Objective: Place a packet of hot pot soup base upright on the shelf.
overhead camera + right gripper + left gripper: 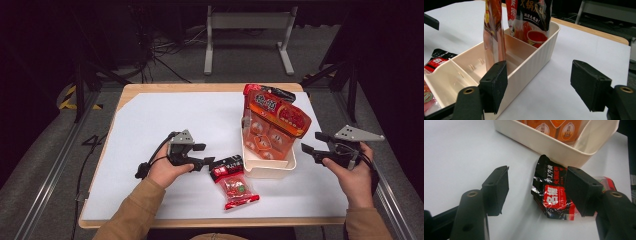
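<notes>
On the table: a white sheet covers almost all of the wooden table top, and a thin wood border shows along the far edge and the near edge.
Room: dark around the table, with grey floor, loose black cables and a pale metal frame on the floor behind; yellow and black tape lies on the floor at the far left.
Cream bin: one, on the right half of the sheet, long and narrow, with inner dividers that make compartments.
Pouches in the bin: two upright ones that I can separate, an orange pouch and a darker pouch behind it at the far end; orange printed packs also lie lower in the bin, their number is not clear.
Red and black packet: one, flat on the sheet, just beside the near left corner of the bin; its black end points to the bin wall.
Left gripper: one, low over the sheet; jaws stand apart on both sides of the packet's black end, one pad very close to its edge, no clear pressing.
Right gripper: one, to the right of the bin, jaws wide and empty, pointing at the bin's side wall.
Hands: two, with brown sleeves.
</notes>
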{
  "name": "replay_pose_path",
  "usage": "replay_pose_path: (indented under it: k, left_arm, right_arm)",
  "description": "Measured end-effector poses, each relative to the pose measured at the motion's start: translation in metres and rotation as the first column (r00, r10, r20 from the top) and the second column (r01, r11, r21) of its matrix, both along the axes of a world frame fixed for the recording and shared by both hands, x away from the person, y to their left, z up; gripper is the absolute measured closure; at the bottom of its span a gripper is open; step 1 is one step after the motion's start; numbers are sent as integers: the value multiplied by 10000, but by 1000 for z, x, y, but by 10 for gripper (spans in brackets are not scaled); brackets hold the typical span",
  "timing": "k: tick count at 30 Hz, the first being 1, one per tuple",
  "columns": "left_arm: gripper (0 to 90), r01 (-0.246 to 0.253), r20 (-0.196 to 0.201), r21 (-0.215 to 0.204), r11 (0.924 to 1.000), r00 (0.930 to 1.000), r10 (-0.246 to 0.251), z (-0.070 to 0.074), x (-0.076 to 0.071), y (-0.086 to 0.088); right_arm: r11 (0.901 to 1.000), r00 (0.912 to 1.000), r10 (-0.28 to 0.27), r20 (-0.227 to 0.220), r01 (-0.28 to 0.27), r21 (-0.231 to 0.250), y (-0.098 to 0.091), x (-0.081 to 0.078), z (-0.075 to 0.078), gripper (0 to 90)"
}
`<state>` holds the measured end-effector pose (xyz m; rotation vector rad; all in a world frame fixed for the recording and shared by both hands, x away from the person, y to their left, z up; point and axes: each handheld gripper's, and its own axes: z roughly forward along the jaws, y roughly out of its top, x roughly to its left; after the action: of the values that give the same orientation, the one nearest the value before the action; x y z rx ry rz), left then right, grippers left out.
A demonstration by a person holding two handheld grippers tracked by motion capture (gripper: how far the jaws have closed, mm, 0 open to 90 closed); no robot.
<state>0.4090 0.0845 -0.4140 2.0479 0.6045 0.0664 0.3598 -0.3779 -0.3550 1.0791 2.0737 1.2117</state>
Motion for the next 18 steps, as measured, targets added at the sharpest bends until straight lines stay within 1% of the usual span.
replay_pose_path:
  k: [2,3,6,9,11,12,16,17,18]
  left_arm:
    - [381,56,-225,55,10000,9997,-55,-4,0,-3]
    - [381,105,-202,181,9998,9997,-102,-6,1,-4]
    - [371,96,-244,203,9997,9997,-91,-9,1,-7]
    - [377,189,-548,197,9996,9983,-178,-14,1,-9]
    - [379,236,-663,269,9994,9976,-218,-17,0,-12]
    - [379,321,-664,279,9991,9973,-302,-18,0,-13]
    - [375,392,-768,327,9987,9964,-366,-20,0,-15]
    - [375,381,-905,359,9986,9953,-347,-21,0,-16]
    - [373,402,-937,398,9984,9949,-363,-23,0,-17]
  right_arm:
    - [10000,10000,-18,4,18,8,-1,1,-1,300]
    - [10000,10000,-50,-17,50,2,0,1,-2,298]
    - [9999,10000,-71,-51,70,-107,0,2,-4,293]
    - [9999,9999,-102,-40,101,-103,-1,3,-5,287]
    - [9998,9999,-130,-56,130,-117,-1,3,-6,285]
    - [9999,9999,-126,-70,125,-106,-2,3,-7,285]
    - [9999,9999,-95,-144,94,-100,-1,4,-8,283]
    - [9999,9998,-82,-163,80,-112,-1,5,-9,283]
    - [9999,9998,-64,-193,62,-113,0,5,-9,283]
